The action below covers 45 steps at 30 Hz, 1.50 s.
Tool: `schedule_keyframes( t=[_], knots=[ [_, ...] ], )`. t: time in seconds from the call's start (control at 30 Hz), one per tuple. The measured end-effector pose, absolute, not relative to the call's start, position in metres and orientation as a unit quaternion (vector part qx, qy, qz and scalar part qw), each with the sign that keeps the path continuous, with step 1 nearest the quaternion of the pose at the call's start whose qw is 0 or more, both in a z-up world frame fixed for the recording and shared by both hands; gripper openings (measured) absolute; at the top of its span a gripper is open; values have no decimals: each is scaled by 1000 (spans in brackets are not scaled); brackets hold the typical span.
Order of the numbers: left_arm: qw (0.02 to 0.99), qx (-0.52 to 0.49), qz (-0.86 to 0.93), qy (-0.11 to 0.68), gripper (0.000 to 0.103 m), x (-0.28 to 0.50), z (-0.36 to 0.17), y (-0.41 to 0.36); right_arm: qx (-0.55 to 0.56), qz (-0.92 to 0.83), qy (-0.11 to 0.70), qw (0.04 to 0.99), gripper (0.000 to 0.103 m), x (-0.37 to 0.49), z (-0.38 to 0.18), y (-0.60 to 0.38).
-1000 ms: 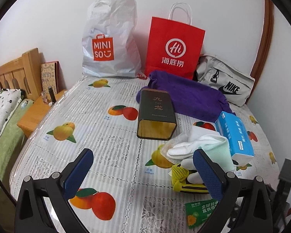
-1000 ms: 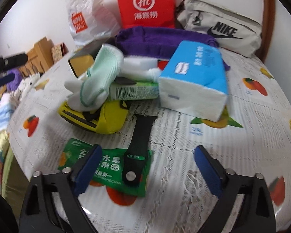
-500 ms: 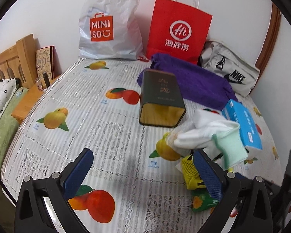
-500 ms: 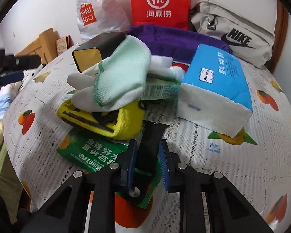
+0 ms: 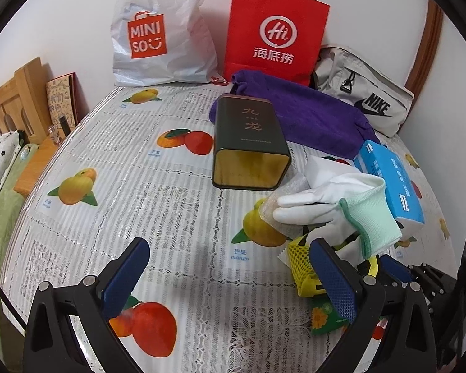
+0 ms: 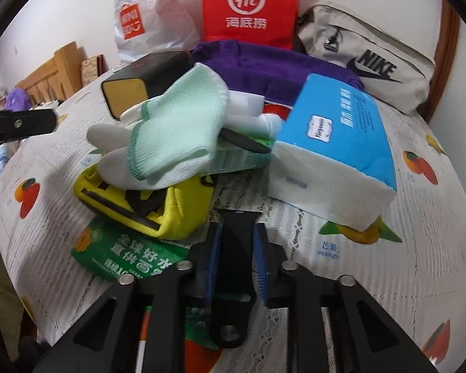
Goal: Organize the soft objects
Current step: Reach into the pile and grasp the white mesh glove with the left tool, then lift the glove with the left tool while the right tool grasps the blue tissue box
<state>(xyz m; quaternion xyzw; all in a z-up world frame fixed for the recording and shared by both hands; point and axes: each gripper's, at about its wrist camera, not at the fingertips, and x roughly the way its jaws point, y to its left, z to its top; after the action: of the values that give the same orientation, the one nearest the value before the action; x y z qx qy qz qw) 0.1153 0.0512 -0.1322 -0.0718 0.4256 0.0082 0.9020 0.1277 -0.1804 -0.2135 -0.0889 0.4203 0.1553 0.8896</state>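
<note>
Gripping the black handle (image 6: 236, 248) nearest us, our right tongs (image 6: 235, 258) were clenched on it, atop the green packet (image 6: 121, 255); our left tongs (image 5: 230, 276) hung released over the tabletop (image 5: 158, 205). Beyond lay the yellow mesh pouch (image 6: 158, 208), then the white-and-mint gloves (image 6: 177, 130) draped over it, beside the blue tissue pack (image 6: 335, 143). We judged that lifting the handle, whose far end ran under the pile, could topple the gloves or drag the packet
</note>
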Motion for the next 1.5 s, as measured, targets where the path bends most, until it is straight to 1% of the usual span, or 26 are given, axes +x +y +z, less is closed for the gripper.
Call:
schedule_keyframes(
  t=[0.13, 0.47, 0.8, 0.83, 0.9, 0.93, 0.97, 1.0, 1.03, 1.1, 1.13, 1.23, 1.5],
  knots=[
    [903, -60, -23, 426, 103, 118, -128, 39, -60, 163, 429, 887, 21, 133, -208, -193],
    [892, -14, -97, 441, 103, 147, -125, -22, -53, 133, 422, 895, 21, 125, -190, -223],
    [865, 7, -123, 486, 103, 182, -149, -63, -41, 112, 433, 893, 21, 130, -193, -248],
    [866, 2, -127, 484, 101, 182, -151, -62, -39, 111, 434, 893, 21, 131, -193, -249],
    [867, -13, -146, 476, 88, 181, -151, -60, -38, 108, 436, 892, 21, 133, -194, -252],
    [865, -19, -156, 476, 74, 181, -151, -59, -38, 107, 437, 893, 21, 134, -194, -253],
    [862, -25, -166, 478, 58, 181, -151, -58, -37, 107, 437, 892, 21, 135, -194, -253],
    [859, -30, -178, 479, 49, 181, -151, -58, -37, 108, 437, 892, 21, 135, -194, -253],
    [856, -33, -189, 480, 36, 180, -150, -59, -37, 108, 437, 892, 21, 136, -194, -253],
    [859, -26, -190, 475, 28, 175, -148, -59, -37, 110, 436, 892, 21, 136, -194, -252],
    [861, -23, -191, 471, 19, 173, -146, -59, -37, 111, 435, 893, 21, 136, -193, -251],
    [861, -31, -197, 468, 13, 167, -141, -52, -40, 113, 430, 895, 21, 133, -189, -249],
    [882, -38, -179, 434, 12, 140, -113, -29, -43, 118, 415, 901, 21, 118, -175, -247]
  ],
)
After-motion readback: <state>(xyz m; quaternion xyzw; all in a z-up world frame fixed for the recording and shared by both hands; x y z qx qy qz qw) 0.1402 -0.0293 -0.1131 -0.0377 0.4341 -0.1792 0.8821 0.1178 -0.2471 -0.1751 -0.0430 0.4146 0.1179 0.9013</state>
